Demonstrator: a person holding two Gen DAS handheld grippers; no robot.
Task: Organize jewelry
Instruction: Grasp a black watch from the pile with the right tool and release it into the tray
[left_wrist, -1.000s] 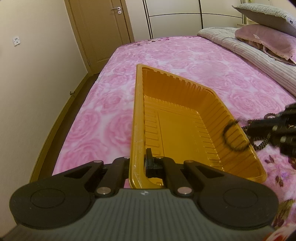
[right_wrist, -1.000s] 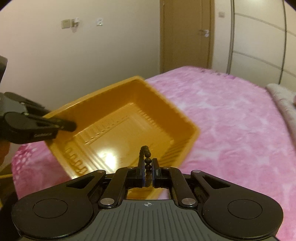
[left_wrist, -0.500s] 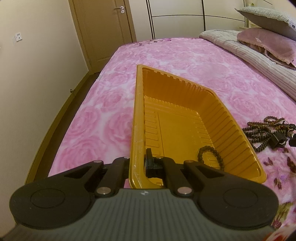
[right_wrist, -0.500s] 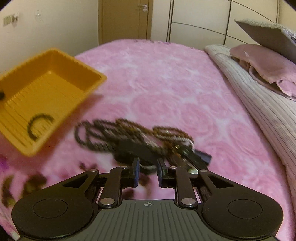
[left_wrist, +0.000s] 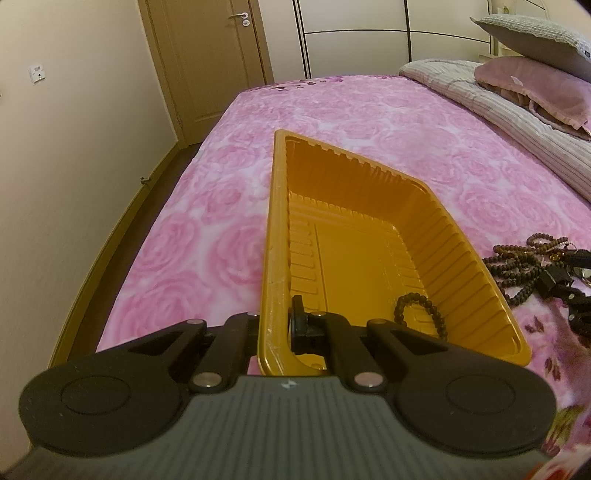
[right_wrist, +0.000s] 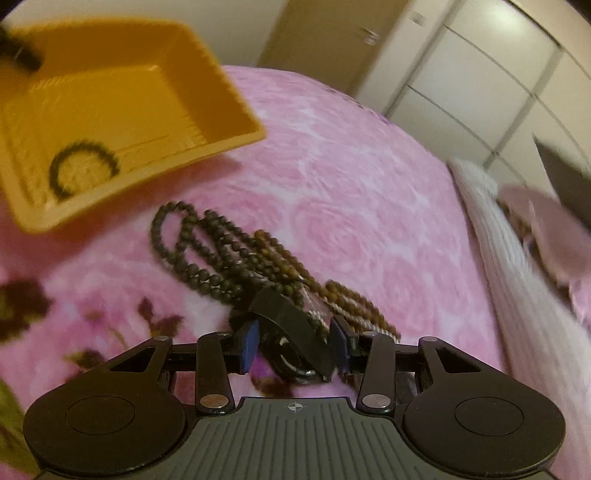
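Observation:
An orange plastic tray (left_wrist: 275, 221) is held above the pink rose bedspread, and my left gripper (left_wrist: 290, 325) is shut on its near rim. A dark bead bracelet (left_wrist: 421, 314) lies in the tray's near right corner; the right wrist view shows it too (right_wrist: 83, 166). To the right of the tray, a pile of dark and brown bead strands (right_wrist: 221, 251) rests on the bedspread. My right gripper (right_wrist: 293, 343) is low over the pile's near end. Its jaws are opening, and a black band (right_wrist: 291, 325) lies between the blue pads, not pressed by them.
The bed's left edge drops to a dark floor strip (left_wrist: 122, 229) along the wall. A striped blanket (left_wrist: 517, 122) and pillows (left_wrist: 535, 81) lie at the far right. A wooden door (left_wrist: 210, 62) and wardrobe panels stand behind the bed.
The bead bracelet left my right gripper and now lies in the tray. My right gripper swung right and down to the bead pile, and its jaws widened. The left gripper and tray stayed still.

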